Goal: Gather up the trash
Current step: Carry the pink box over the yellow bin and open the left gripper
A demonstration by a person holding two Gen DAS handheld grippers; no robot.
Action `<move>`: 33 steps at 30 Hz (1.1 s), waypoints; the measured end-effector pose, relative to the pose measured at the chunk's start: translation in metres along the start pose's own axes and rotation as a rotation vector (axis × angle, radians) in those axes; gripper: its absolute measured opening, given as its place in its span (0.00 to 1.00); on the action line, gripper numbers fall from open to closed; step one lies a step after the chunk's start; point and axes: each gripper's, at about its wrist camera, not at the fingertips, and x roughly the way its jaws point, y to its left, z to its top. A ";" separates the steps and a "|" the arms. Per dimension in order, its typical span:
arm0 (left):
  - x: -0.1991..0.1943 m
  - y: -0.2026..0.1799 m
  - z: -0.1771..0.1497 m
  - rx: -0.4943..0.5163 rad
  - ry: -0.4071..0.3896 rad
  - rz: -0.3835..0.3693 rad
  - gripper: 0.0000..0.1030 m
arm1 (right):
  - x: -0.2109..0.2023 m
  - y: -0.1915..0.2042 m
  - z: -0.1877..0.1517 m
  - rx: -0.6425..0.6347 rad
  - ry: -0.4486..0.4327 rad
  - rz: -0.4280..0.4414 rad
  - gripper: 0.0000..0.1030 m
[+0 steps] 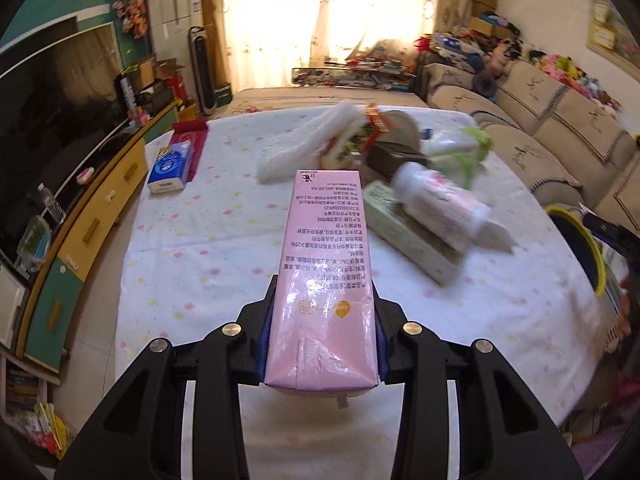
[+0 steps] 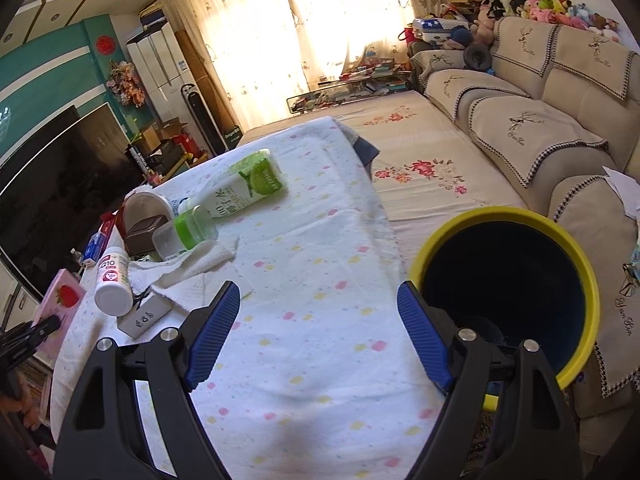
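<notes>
The left claw (image 1: 322, 344) was clamped on a pink carton (image 1: 326, 272), both blue pads pressed flat against its sides, with the carton sticking straight out toward the middle of the left wrist view, printed side up and held above the table (image 1: 192, 248). The right claw (image 2: 318, 332) was just hanging with its jaws wide apart and nothing between them, low in the right wrist view, over the dotted white cloth.

The rest of the trash sat in a messy heap. In the left view it was upper right of centre: a white towel (image 1: 296, 148), a brown box (image 1: 396, 152), a white bottle (image 1: 440, 200) lying on a pale green box (image 1: 412, 236), and a green and white pouch (image 1: 460, 148), all a bit blurred. A blue tissue pack (image 1: 170, 168) lay by itself at the left edge of the table, well apart from the pile.

The right view showed the same heap at the left, with the pouch (image 2: 248, 184) and a green-capped container (image 2: 188, 232) further up the cloth. The bin (image 2: 504, 292), yellow rim and dark inside, stood at the lower right just beside the table edge, right behind the right claw's outer finger. The pink carton peeked in at the far left edge of that view too (image 2: 60, 304).
</notes>
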 end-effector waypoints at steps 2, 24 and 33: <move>-0.017 -0.019 -0.003 0.031 -0.009 -0.041 0.37 | -0.009 -0.011 -0.001 0.012 -0.011 -0.021 0.74; 0.091 -0.378 0.062 0.512 0.133 -0.498 0.37 | -0.111 -0.156 -0.032 0.199 -0.151 -0.286 0.75; 0.143 -0.431 0.072 0.491 0.169 -0.484 0.64 | -0.123 -0.175 -0.037 0.232 -0.155 -0.321 0.76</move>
